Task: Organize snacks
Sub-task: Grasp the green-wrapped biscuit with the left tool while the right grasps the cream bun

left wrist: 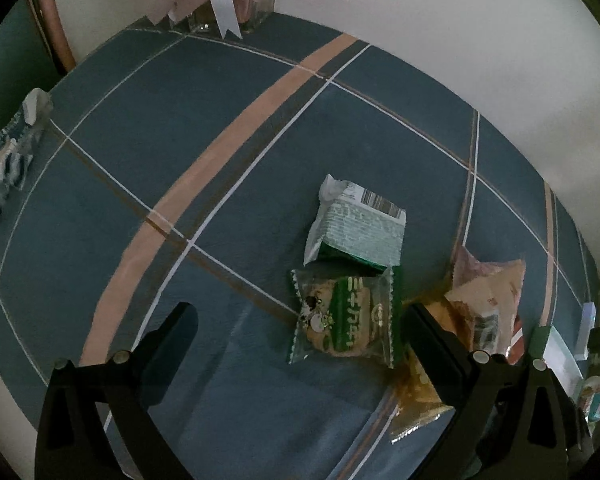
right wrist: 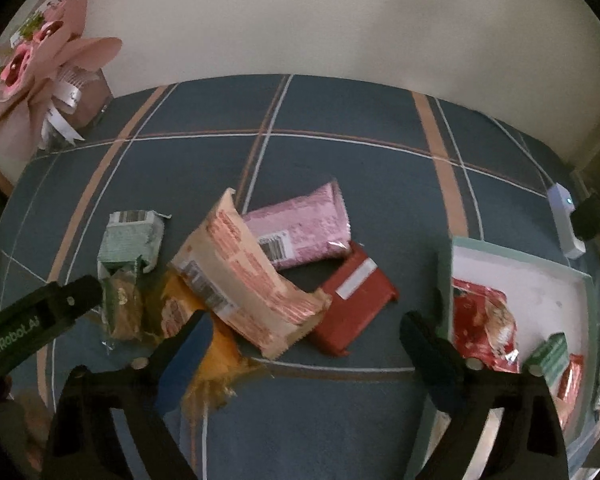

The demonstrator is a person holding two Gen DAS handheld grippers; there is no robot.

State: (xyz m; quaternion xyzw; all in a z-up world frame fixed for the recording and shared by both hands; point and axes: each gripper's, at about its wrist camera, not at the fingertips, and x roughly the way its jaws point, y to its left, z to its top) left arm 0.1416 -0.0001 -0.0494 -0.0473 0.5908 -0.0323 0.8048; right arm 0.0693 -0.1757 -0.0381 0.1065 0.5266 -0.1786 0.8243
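- The blue tablecloth with tan and white stripes (right wrist: 340, 420) carries everything; the loose snacks lie in a heap beside the box, on the side away from its open edge.
- The shallow pale-green cardboard box with a white floor (right wrist: 548, 280) is the landmark and, I judge, the place for sorted snacks. It holds a shiny red foil packet (right wrist: 484, 320), a small green-and-white packet (right wrist: 550, 354) and another red wrapper at its near corner.
- Nearest the box lies a flat dark-red packet with a white label (right wrist: 352, 300); a long cream packet with orange print (right wrist: 252, 276) leans across it, and a pink foil packet (right wrist: 300, 228) lies behind.
- Further from the box are an orange crinkled bag (right wrist: 216, 356), a green clear-wrapped biscuit (left wrist: 344, 320) and a pale-green opened packet (left wrist: 356, 232).
- The right gripper (right wrist: 304, 344) hangs over the heap with jaws spread wide, nothing between them.
- The left gripper (left wrist: 300, 332) also stands wide apart, empty, framing the green biscuit.
- To do this well, I would come down on one top-lying packet, squeeze its flat middle, and lift clear before crossing to the box.
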